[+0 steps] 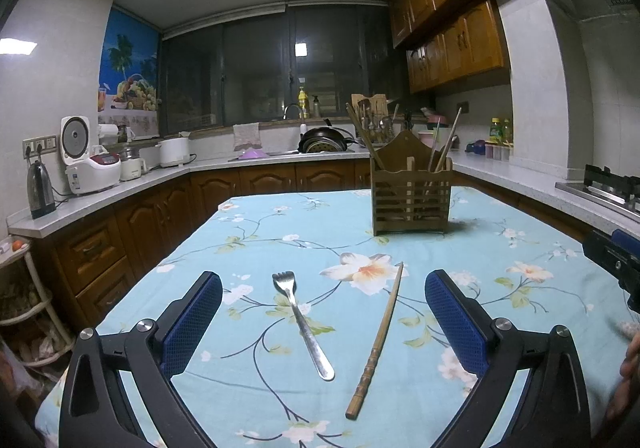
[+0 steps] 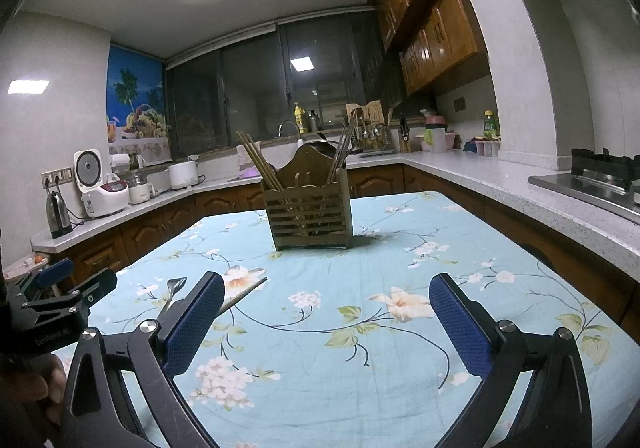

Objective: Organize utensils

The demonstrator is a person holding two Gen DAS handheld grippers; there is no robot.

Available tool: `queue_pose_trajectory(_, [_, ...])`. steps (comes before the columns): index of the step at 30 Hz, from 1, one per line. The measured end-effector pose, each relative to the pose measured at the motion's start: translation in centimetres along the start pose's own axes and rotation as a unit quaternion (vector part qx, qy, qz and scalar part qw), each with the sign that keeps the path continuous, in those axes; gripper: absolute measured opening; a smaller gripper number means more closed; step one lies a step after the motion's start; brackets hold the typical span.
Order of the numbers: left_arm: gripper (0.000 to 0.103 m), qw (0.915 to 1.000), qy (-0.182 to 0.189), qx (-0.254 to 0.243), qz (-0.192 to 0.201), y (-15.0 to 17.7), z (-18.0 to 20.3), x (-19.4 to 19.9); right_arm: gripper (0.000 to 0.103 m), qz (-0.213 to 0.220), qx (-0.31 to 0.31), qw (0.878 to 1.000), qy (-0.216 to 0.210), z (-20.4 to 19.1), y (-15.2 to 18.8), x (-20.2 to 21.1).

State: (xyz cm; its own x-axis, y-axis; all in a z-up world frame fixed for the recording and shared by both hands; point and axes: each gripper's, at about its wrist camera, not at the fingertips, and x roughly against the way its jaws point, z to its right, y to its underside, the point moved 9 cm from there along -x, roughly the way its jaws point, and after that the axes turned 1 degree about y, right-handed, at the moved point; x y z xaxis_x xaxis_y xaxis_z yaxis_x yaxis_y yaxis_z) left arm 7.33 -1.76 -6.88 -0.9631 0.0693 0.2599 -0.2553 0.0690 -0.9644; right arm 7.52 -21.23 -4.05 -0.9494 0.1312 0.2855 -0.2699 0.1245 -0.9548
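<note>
A metal fork (image 1: 303, 324) and a wooden chopstick (image 1: 378, 344) lie side by side on the floral tablecloth (image 1: 260, 248), between the fingers of my open left gripper (image 1: 323, 318), which hovers over them. A wooden slatted utensil holder (image 1: 412, 191) with several chopsticks stands at the table's far side. In the right wrist view the holder (image 2: 308, 207) is straight ahead. My right gripper (image 2: 326, 322) is open and empty over bare cloth. The fork's tip (image 2: 176, 286) and the chopstick's end (image 2: 248, 290) show behind its left finger.
The left gripper (image 2: 60, 300) shows at the right view's left edge, the right gripper (image 1: 616, 264) at the left view's right edge. Counters surround the table: kettle (image 1: 40, 189), rice cooker (image 1: 90, 163), sink with pans (image 1: 324, 141), gas stove (image 2: 600, 175).
</note>
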Motion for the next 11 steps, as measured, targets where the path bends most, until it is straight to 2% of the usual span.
queue_pose_trajectory(11, [0.102,1.0,0.007,0.001,-0.002,-0.11,0.29,0.03,0.103,0.0,0.001,1.0,0.0,-0.06,-0.01,-0.01])
